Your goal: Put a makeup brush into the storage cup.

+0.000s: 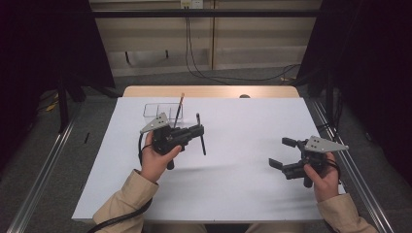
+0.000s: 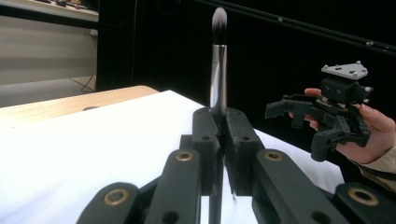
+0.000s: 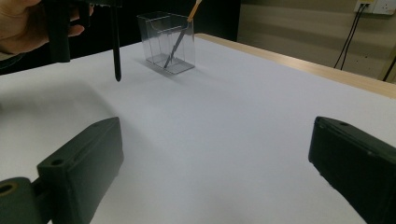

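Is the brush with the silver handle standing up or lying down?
Standing up. The silver-handled makeup brush is clamped upright in the left gripper, bristles on top, lifted off the white table.

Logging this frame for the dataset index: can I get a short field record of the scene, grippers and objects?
left gripper: shut on makeup brush, held above the table
makeup brush: upright between the jaws, bristles up, dark handle end pointing down
right gripper: open, nothing between the jaws, near the table's right side
clear holder: transparent compartmented box at the far side of the table, beyond the left gripper
pencil: thin stick with orange top, leaning inside the clear holder
table: white surface, wooden edge at the far side
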Action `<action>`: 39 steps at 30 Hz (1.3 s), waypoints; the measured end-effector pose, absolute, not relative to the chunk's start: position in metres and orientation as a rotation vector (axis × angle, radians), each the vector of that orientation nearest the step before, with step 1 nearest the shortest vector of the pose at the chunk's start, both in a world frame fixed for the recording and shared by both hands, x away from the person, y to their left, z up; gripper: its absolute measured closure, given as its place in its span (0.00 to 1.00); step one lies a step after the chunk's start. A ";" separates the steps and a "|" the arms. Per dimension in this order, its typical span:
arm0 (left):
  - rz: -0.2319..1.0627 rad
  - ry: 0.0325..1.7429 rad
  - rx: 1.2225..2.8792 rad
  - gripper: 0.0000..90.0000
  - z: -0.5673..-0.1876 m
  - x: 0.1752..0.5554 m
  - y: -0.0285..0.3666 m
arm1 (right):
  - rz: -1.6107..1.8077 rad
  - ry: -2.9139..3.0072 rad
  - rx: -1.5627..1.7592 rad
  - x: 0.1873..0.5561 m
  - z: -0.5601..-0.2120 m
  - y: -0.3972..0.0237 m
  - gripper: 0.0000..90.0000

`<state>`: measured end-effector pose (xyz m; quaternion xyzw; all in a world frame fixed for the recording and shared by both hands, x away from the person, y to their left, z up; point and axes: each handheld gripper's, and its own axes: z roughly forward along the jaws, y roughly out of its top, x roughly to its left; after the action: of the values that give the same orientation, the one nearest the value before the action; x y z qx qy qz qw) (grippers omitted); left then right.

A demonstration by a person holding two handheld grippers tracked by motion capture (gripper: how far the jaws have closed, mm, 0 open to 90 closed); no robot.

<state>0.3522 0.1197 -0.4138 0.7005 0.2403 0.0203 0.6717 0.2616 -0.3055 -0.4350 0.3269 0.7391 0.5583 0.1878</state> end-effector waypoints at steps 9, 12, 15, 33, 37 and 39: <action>0.048 0.547 1.591 0.93 -0.412 0.354 0.120 | 1.576 2.075 0.921 0.261 -0.435 -0.306 0.03; 0.052 0.548 1.592 0.93 -0.410 0.354 0.122 | 1.576 2.074 0.920 0.261 -0.435 -0.307 0.03; 0.056 0.554 1.588 0.93 -0.408 0.356 0.124 | 1.578 2.073 0.917 0.261 -0.435 -0.307 0.03; 0.100 0.581 1.614 0.93 -0.393 0.369 0.139 | 1.584 2.076 0.923 0.260 -0.437 -0.308 0.03; 0.106 0.578 1.620 0.93 -0.389 0.372 0.139 | 1.588 2.079 0.917 0.260 -0.437 -0.307 0.03; 0.115 0.580 1.625 0.93 -0.386 0.374 0.139 | 1.587 2.079 0.917 0.260 -0.437 -0.307 0.03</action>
<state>0.3738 0.1395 -0.3863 0.7151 0.2553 0.0505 0.6488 0.2604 -0.3071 -0.4370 0.3252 0.7373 0.5628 0.1839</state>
